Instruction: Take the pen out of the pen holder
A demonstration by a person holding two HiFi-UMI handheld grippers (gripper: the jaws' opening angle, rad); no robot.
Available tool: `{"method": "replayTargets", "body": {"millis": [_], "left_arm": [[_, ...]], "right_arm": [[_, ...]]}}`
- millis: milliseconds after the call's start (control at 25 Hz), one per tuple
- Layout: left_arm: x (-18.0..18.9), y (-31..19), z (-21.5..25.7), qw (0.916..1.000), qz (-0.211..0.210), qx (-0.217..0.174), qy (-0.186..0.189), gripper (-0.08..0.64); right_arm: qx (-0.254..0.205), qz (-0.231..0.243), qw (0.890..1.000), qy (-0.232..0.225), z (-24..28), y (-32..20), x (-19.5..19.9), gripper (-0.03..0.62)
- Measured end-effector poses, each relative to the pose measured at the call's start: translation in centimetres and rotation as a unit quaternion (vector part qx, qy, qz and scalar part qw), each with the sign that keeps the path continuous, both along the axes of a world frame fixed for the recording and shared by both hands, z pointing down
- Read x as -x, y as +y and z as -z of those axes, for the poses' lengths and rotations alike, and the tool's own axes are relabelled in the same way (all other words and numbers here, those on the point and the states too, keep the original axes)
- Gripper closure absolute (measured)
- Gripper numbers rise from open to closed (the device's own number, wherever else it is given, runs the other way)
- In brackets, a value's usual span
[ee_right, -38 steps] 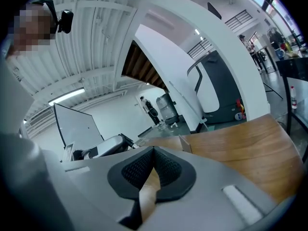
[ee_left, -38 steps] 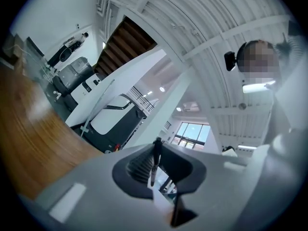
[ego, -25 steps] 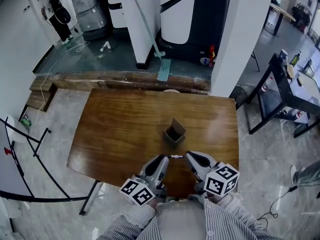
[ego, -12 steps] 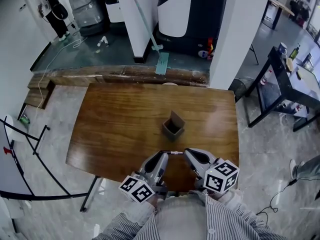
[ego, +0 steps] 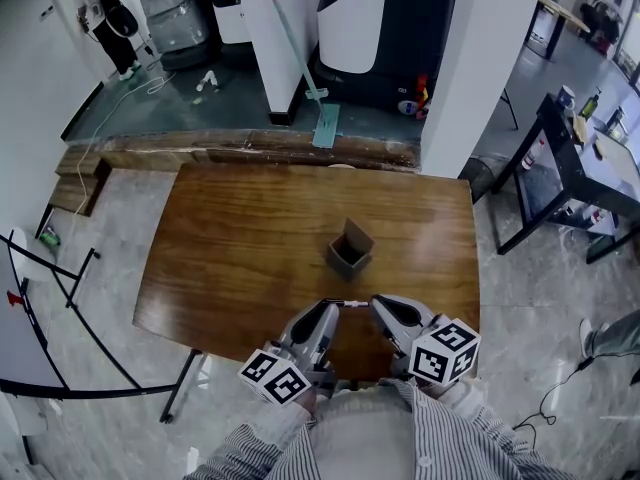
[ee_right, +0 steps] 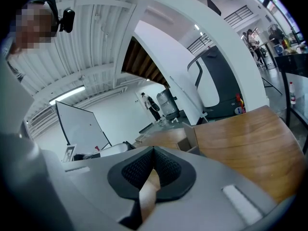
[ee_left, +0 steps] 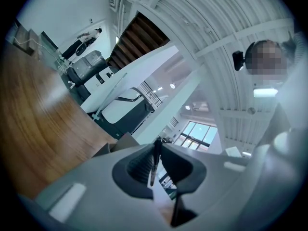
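A small brown cardboard pen holder (ego: 349, 248) stands upright near the middle of the wooden table (ego: 230, 258). Close to the table's near edge, my left gripper (ego: 330, 311) is shut on a thin dark pen (ego: 349, 305) that lies level and sticks out to the right. In the left gripper view the pen (ee_left: 154, 160) is pinched between the pads, with the pen holder (ee_left: 123, 141) just beyond. My right gripper (ego: 376, 307) sits beside the pen's free end. Its jaws meet at the tips (ee_right: 153, 150) with nothing between them, and the pen holder (ee_right: 188, 138) stands ahead of it.
The table's near edge lies right under both grippers. Beyond the far edge are a raised wooden step (ego: 250, 148), a white pillar (ego: 470, 68) and a dark machine (ego: 385, 28). A black side table (ego: 575, 183) stands at the right, a whiteboard stand (ego: 30, 318) at the left.
None of the grippers, pen or pen holder has moved; only the head view has shifted slightly.
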State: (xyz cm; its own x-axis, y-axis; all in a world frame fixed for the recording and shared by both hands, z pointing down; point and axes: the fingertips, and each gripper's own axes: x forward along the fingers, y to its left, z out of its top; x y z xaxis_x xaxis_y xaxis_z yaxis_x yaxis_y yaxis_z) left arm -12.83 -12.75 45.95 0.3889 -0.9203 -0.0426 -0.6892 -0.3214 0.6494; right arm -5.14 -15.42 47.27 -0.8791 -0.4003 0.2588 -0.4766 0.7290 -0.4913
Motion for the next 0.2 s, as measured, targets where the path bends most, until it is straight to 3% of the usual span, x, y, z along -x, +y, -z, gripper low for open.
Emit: {"method": "replayTargets", "body": {"millis": [200], "left_arm": [[0.11,0.12,0.42,1.0000,-0.005,-0.005,0.001,0.511]], "right_arm": [[-0.008,-0.004,1.000,-0.005,0.71,0.06,0.09,0.594]]}}
